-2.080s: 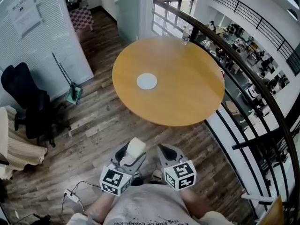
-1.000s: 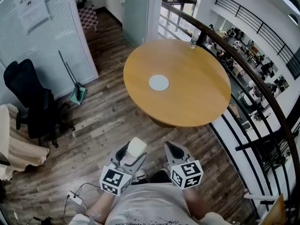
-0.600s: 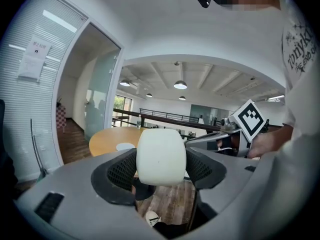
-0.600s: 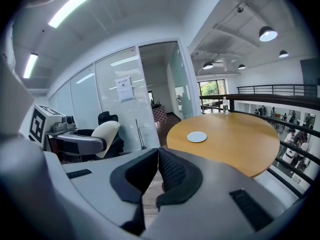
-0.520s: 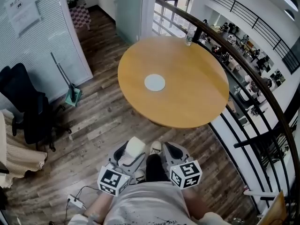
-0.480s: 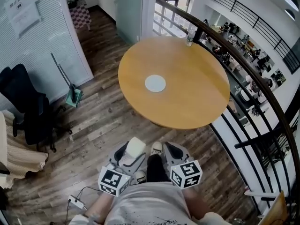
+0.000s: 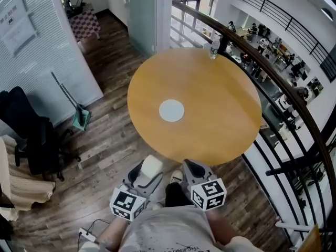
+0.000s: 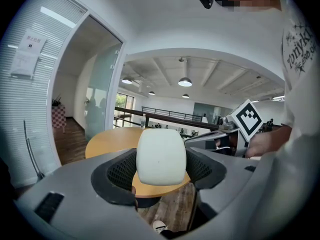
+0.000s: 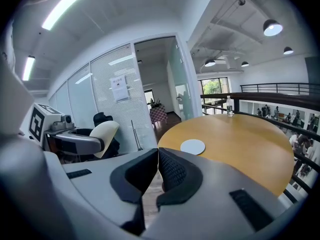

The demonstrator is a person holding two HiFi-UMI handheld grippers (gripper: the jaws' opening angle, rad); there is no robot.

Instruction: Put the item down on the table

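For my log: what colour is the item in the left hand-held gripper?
Plain off-white item; clearest in the left gripper view.

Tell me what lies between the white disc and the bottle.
Nothing: the head view shows only bare tabletop between the white disc and the bottle.

Left gripper (image 7: pixel 149 171) clamped (right gripper (image 7: pixel 191 168) closed)
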